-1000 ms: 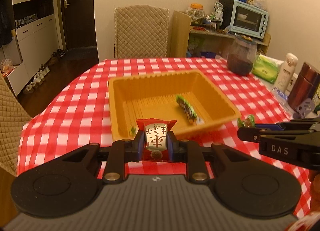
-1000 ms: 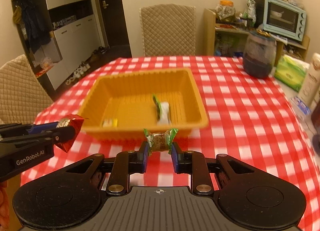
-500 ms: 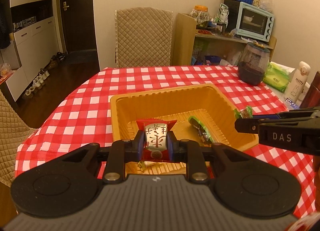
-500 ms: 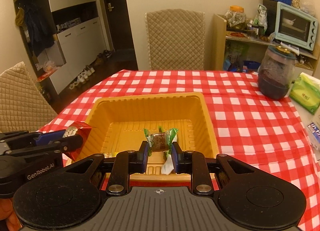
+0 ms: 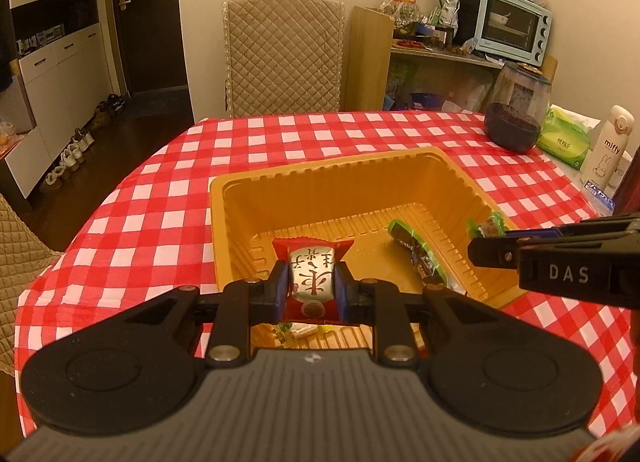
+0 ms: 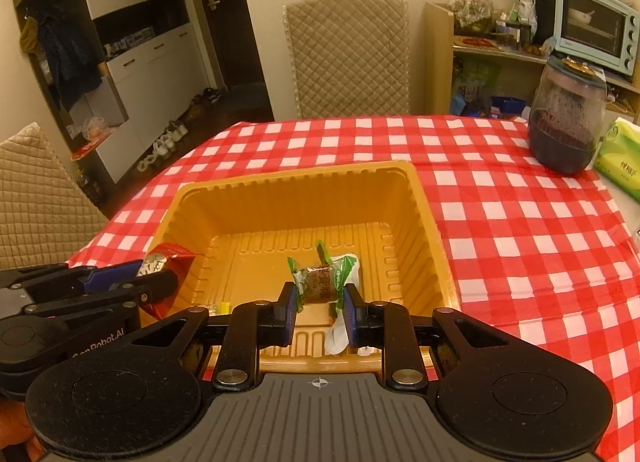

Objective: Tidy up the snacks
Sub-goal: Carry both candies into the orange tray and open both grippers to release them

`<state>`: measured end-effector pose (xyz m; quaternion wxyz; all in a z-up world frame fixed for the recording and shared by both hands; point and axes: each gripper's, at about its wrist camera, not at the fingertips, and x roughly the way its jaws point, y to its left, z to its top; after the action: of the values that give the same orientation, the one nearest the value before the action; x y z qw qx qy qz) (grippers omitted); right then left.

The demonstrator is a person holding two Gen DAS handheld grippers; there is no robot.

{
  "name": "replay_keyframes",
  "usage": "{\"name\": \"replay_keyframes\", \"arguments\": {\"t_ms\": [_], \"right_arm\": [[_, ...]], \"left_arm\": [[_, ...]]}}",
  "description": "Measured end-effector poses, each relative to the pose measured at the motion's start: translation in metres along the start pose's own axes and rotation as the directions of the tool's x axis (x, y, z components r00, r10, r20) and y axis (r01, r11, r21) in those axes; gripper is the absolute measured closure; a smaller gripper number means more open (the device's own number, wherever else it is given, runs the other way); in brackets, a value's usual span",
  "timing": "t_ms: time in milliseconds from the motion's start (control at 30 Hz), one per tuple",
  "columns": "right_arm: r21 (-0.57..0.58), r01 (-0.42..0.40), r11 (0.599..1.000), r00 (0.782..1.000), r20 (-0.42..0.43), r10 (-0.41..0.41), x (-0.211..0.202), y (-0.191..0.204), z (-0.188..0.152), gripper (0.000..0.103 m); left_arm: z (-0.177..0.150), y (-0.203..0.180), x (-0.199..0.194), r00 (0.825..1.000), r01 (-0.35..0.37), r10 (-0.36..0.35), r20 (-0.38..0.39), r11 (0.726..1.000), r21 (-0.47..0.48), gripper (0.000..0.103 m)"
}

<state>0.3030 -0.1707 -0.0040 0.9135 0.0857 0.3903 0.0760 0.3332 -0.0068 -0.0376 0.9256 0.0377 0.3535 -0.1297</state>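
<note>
My left gripper (image 5: 311,290) is shut on a red snack packet (image 5: 312,280) and holds it over the near left part of the orange tray (image 5: 320,165). My right gripper (image 6: 320,304) is shut on a green-wrapped candy (image 6: 320,282) over the tray's (image 6: 296,177) near right part. A green and white snack bar (image 5: 420,258) lies on the tray floor. A small yellow-green packet (image 5: 298,329) lies near the front wall. The right gripper also shows in the left wrist view (image 5: 486,246), the left gripper in the right wrist view (image 6: 164,274).
A red-checked cloth (image 6: 520,221) covers the table. A dark jar (image 6: 566,121), a green tissue pack (image 6: 624,157) and a white Miffy bottle (image 5: 608,145) stand at the right. A quilted chair (image 6: 348,57) is behind; another chair (image 6: 36,189) is at left.
Both grippers moved forward with their snacks, from in front of the tray to over its near part. The tray now looks closer and lower in both views.
</note>
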Motion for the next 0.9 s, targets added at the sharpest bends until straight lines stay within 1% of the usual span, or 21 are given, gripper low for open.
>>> {"name": "replay_keyframes", "arguments": {"t_ms": [267,333,367,400,633,900], "right_arm": [[0.005,-0.004,1.000,1.000,-0.004,0.004,0.003,0.001,0.002,0.079],[0.009,-0.005,1.000,1.000,-0.007,0.005,0.004,0.002,0.001,0.079],[0.011,-0.004,1.000,1.000,-0.008,0.004,0.004,0.002,0.001,0.079],[0.014,-0.004,1.000,1.000,-0.009,0.005,0.004,0.001,0.000,0.078],[0.031,-0.010,0.999,1.000,-0.017,0.011,0.005,-0.003,-0.001,0.078],[0.040,-0.034,0.999,0.999,0.004,0.034,0.004,0.000,0.003,0.078]], "left_arm": [[0.001,-0.001,0.008,1.000,0.016,-0.016,0.002,1.000,0.011,0.081],[0.001,0.001,0.009,1.000,0.020,-0.020,0.011,1.000,0.009,0.065],[0.000,0.001,0.008,1.000,0.015,-0.016,0.014,1.000,0.009,0.050],[-0.001,0.003,0.007,1.000,0.014,-0.015,0.020,1.000,0.009,0.047],[-0.012,0.010,-0.007,1.000,-0.022,0.022,0.020,0.999,0.023,0.046],[-0.020,0.023,-0.025,0.999,-0.045,0.045,0.030,0.999,-0.013,0.038]]}}
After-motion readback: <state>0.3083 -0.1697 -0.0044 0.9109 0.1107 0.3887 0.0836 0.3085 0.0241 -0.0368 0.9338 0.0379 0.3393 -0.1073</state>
